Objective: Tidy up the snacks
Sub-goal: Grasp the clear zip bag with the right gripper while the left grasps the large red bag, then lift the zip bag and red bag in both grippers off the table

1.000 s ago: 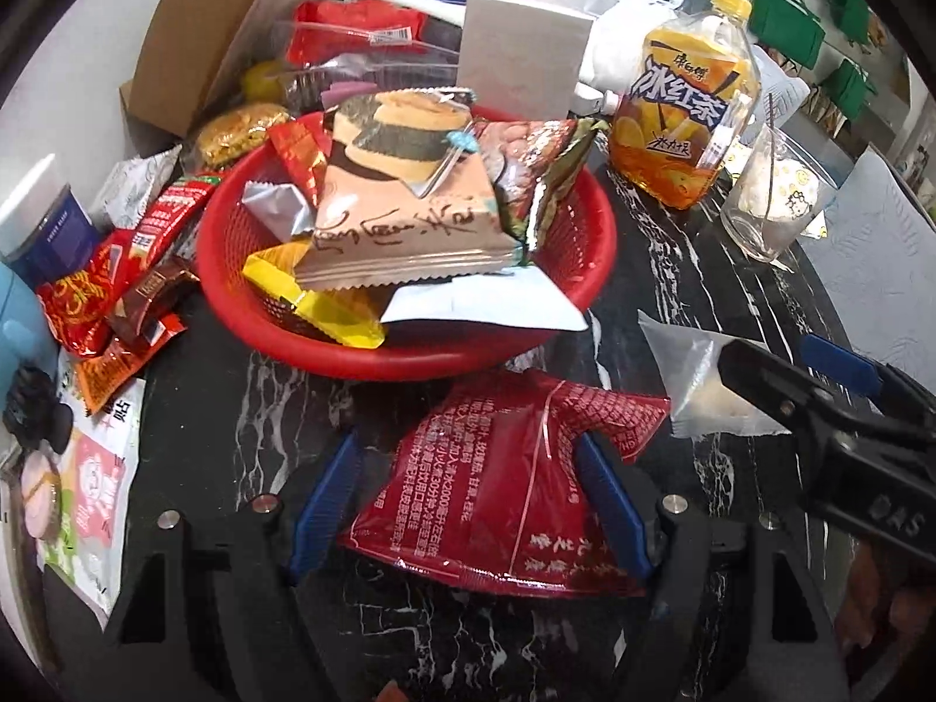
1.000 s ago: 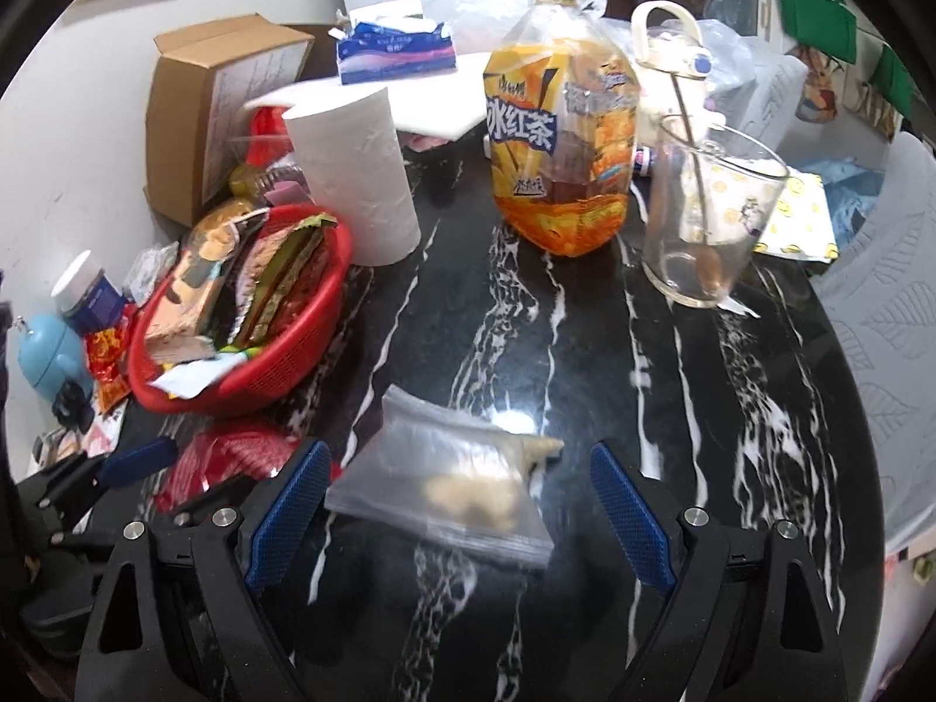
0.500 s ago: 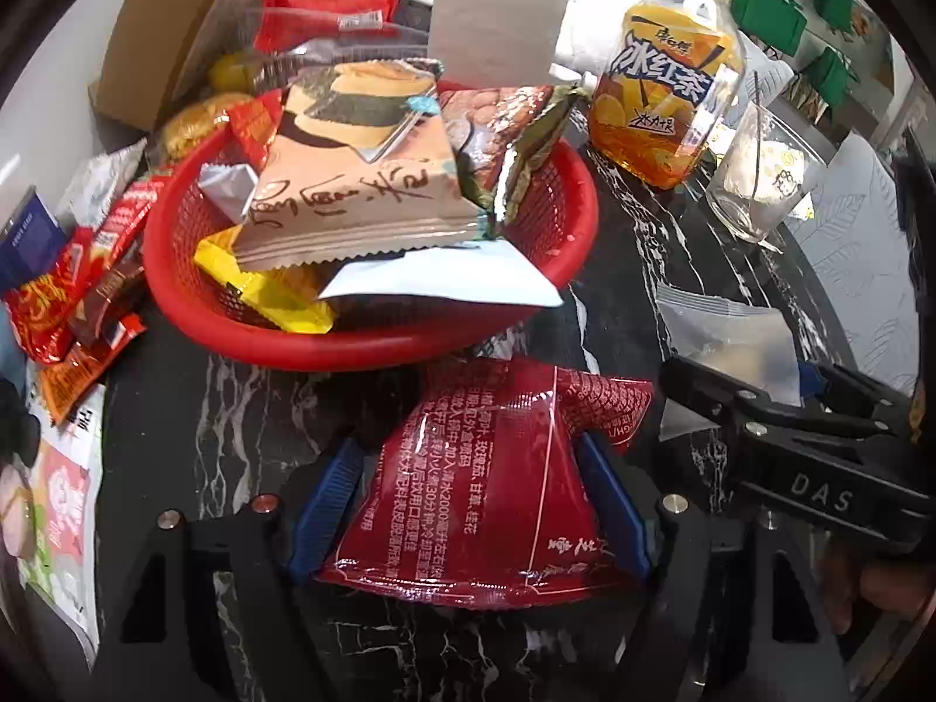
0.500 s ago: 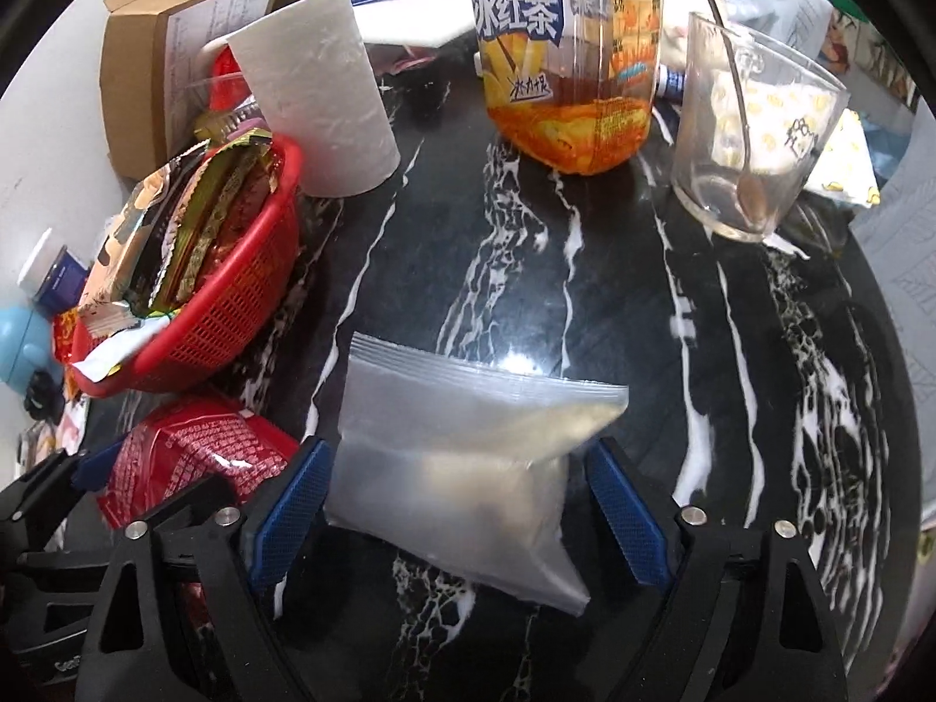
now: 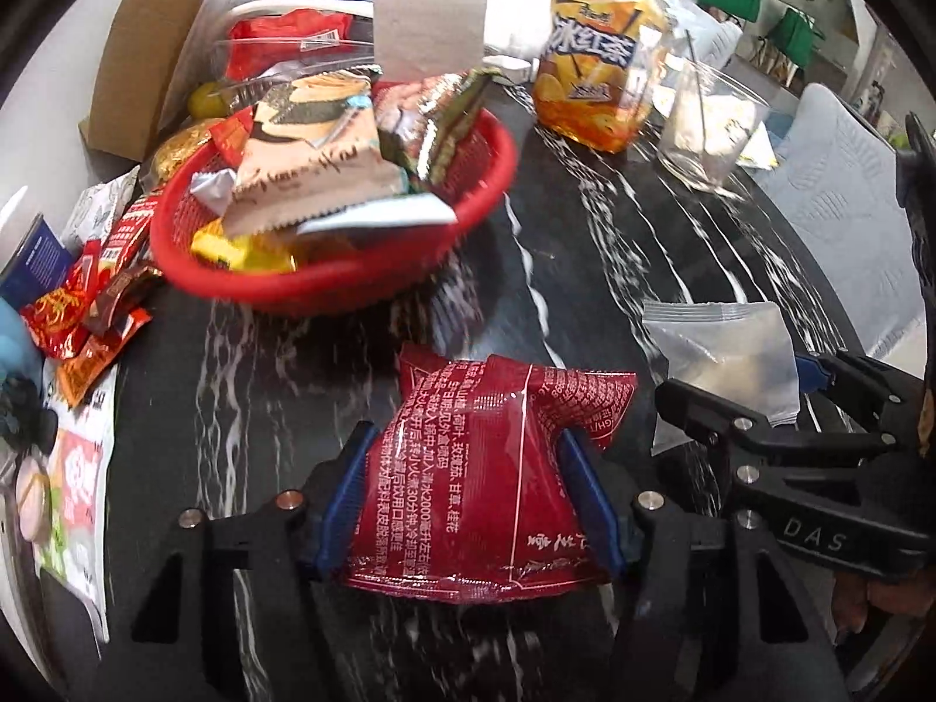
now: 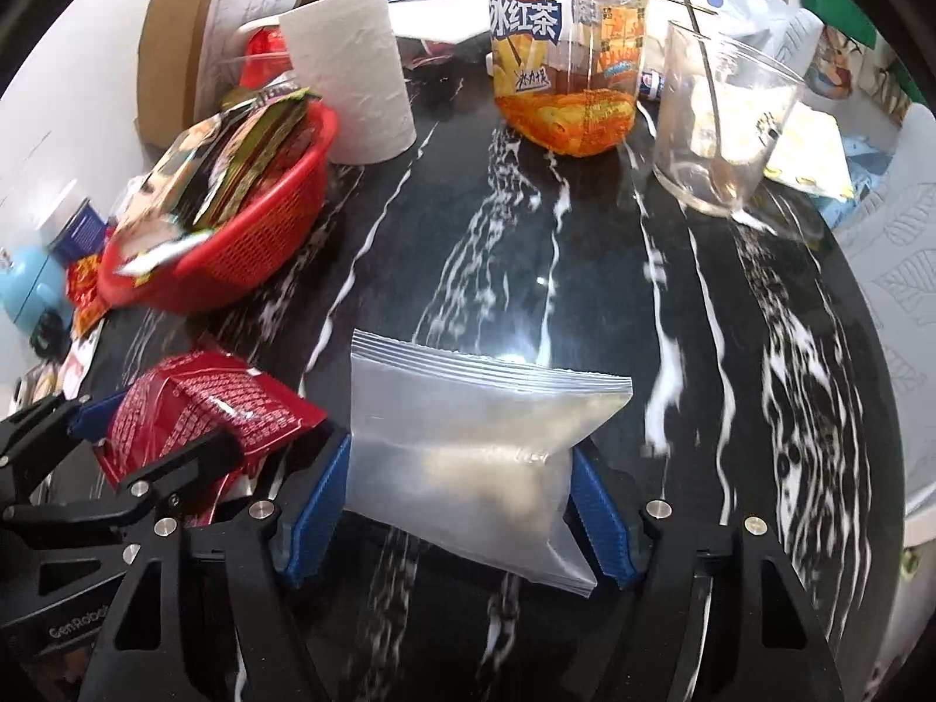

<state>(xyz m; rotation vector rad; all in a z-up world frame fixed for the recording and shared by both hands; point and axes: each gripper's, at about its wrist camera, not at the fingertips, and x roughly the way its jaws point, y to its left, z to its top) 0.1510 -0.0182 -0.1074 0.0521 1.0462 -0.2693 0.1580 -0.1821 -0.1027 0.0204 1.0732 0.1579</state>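
We note a black marble-veined tabletop [image 6: 673, 304]. On it stand a red basket [image 5: 327, 286] heaped with snack packets and an orange bottle [image 6: 561, 58] labelled 冰红茶. Our left gripper [image 5: 468, 503] is closing; its blue fingers [image 5: 345, 497] press both sides of a dark red packet [image 5: 485, 468] printed with white Chinese text, in front of the basket. Our right gripper [image 6: 456, 509] is closing on a clear zip bag [image 6: 468, 439] just beside it. "DAS" is readable on the right gripper's body.

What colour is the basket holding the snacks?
Red, a mesh-sided plastic basket; clearest in the left wrist view.
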